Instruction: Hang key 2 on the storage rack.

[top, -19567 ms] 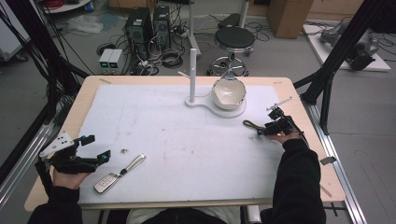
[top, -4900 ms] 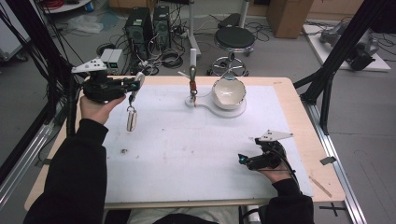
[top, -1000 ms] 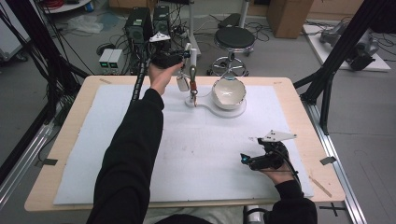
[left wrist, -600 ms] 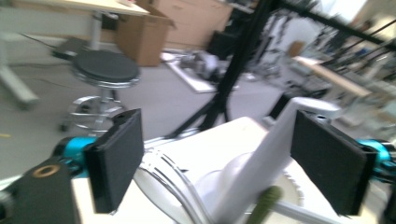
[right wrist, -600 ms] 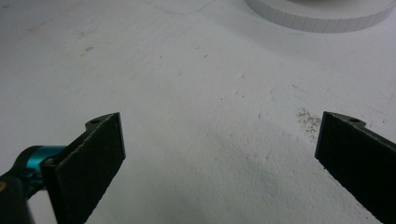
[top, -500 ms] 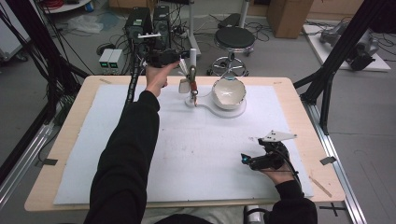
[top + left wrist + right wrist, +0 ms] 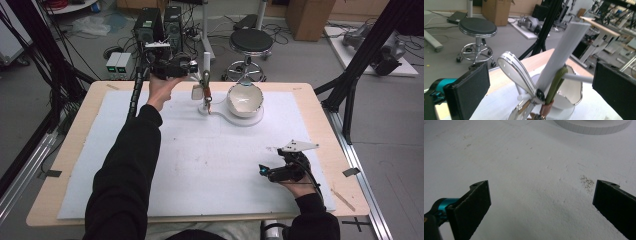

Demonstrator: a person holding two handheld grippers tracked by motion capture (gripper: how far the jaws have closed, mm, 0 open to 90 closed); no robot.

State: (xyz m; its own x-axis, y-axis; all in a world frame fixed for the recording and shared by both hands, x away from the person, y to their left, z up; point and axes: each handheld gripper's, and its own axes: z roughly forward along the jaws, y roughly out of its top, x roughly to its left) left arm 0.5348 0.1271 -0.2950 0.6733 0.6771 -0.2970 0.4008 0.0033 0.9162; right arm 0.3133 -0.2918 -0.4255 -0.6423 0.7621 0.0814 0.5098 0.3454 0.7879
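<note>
Hanging from the white stand (image 7: 206, 70) at the table's far edge, the white spatula (image 7: 517, 72) sits released between the left gripper (image 7: 192, 66)'s just-opened jaws; right gripper (image 7: 263, 172), jaws spread empty, rests near right.

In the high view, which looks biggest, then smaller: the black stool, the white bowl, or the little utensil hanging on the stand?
1. Black stool, though it stands farther away.
2. White bowl, nearly alike.
3. Hanging utensil, smallest.

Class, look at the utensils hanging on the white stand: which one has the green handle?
The one with the olive-green handle hangs right against the white post; the silver-and-white utensil beside it leans away to the left.
</note>
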